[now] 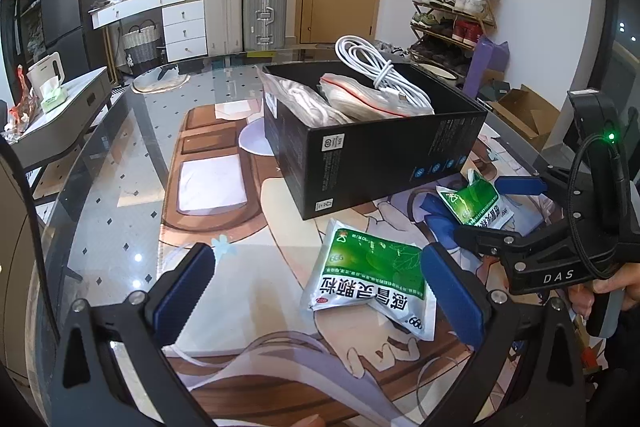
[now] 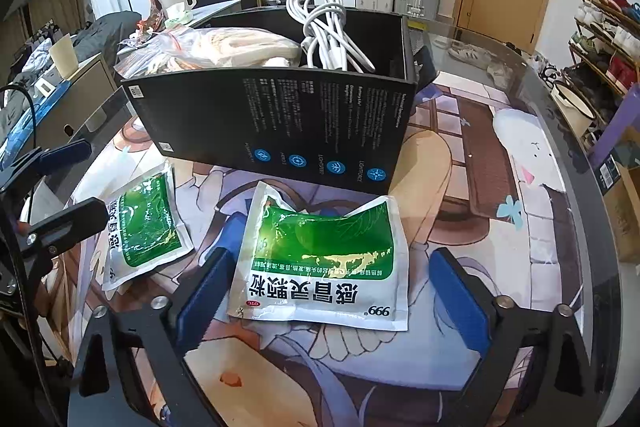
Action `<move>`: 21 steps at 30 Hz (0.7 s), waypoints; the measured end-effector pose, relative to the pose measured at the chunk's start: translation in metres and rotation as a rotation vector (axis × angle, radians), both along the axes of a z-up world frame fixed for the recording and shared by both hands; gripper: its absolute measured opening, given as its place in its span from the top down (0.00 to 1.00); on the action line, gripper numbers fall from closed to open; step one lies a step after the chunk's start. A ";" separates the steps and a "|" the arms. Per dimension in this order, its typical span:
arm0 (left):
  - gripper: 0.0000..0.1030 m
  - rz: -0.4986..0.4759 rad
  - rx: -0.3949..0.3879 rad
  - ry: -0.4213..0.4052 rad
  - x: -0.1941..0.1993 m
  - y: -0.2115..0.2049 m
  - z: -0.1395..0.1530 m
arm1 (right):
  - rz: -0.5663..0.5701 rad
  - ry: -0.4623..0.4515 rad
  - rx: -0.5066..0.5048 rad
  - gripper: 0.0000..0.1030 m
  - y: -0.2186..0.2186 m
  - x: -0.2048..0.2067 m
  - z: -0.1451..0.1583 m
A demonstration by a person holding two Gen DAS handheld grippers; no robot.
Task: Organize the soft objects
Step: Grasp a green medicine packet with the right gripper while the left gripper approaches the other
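Resting on a glass-topped desk (image 1: 104,187) over a printed cartoon mat, two green-and-white medicine sachets lie just in front of a black cardboard box (image 2: 280,123). The box stands open at the top and holds a zip bag of pale cloth (image 2: 216,49) on one side and a coiled white cable (image 2: 324,27) on the other.

In the right wrist view, the right gripper (image 2: 334,291) points down at the desk with its blue pads set wide, one on each side of the nearer sachet (image 2: 324,267). That sachet lies flat on the mat between the pads; the left pad is close to its edge, but neither pad visibly presses on it. The left wrist view shows the same gripper (image 1: 478,203) from the side, spread around the sachet (image 1: 474,205).

The left gripper (image 1: 316,287) also hangs wide open. The second sachet (image 1: 372,275) lies on the mat with its right edge close to the right pad, while the left pad stands well apart from it. From the right wrist view this sachet (image 2: 144,231) sits to the left of the first, near the box's corner.
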State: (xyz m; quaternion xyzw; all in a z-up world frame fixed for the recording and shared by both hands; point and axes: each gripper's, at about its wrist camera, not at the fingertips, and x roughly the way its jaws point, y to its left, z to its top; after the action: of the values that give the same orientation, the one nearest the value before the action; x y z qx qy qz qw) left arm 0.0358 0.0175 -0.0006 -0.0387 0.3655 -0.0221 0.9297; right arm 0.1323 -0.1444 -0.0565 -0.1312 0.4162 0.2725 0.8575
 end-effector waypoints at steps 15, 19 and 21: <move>0.00 -0.052 0.062 0.088 0.011 -0.015 -0.006 | 0.027 -0.021 0.044 0.35 -0.011 -0.014 0.004; 0.00 -0.084 0.036 0.114 0.013 -0.016 -0.008 | 0.031 -0.022 0.044 0.36 -0.011 -0.014 0.004; 0.00 -0.100 0.036 0.127 0.014 -0.018 -0.009 | 0.032 -0.022 0.044 0.36 -0.011 -0.015 0.004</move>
State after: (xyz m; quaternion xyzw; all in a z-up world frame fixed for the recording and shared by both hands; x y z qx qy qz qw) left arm 0.0501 -0.0005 -0.0091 -0.0051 0.4254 -0.0596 0.9030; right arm 0.1177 -0.1555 -0.0528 -0.1221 0.3984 0.2935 0.8603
